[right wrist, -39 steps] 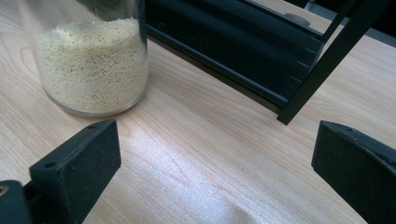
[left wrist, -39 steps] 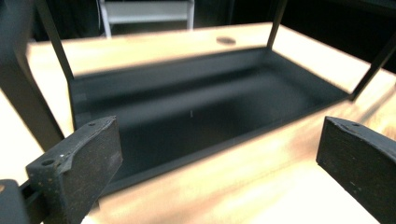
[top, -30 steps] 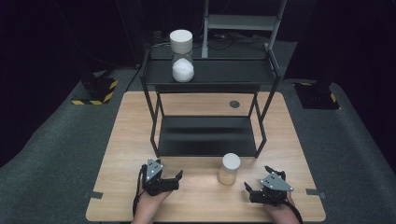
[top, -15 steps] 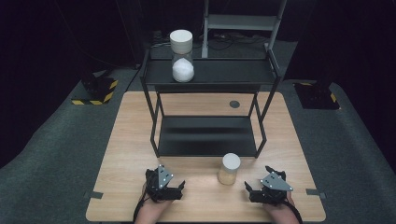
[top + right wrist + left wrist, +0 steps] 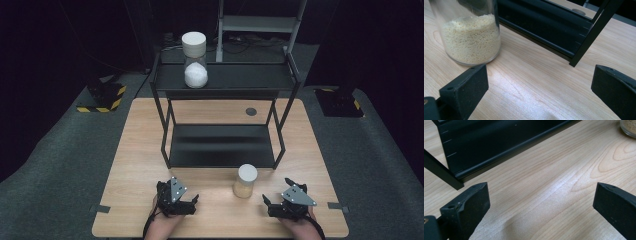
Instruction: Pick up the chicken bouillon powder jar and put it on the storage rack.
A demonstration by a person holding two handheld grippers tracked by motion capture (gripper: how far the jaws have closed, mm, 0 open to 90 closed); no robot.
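Broadly, the bench (image 5: 140, 150) carries a black rack (image 5: 222, 145); just before the rack's near right leg, by the near edge, the upright grain jar (image 5: 245, 181) stands between both grippers. Right gripper (image 5: 280, 200) looks nearer than left gripper (image 5: 186, 199); both jaws gape, empty

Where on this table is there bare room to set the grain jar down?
Bare wood lies left of the black rack, right of it, and between the left gripper and the grain jar. The lower shelf is free. It is tight between jar and right gripper.
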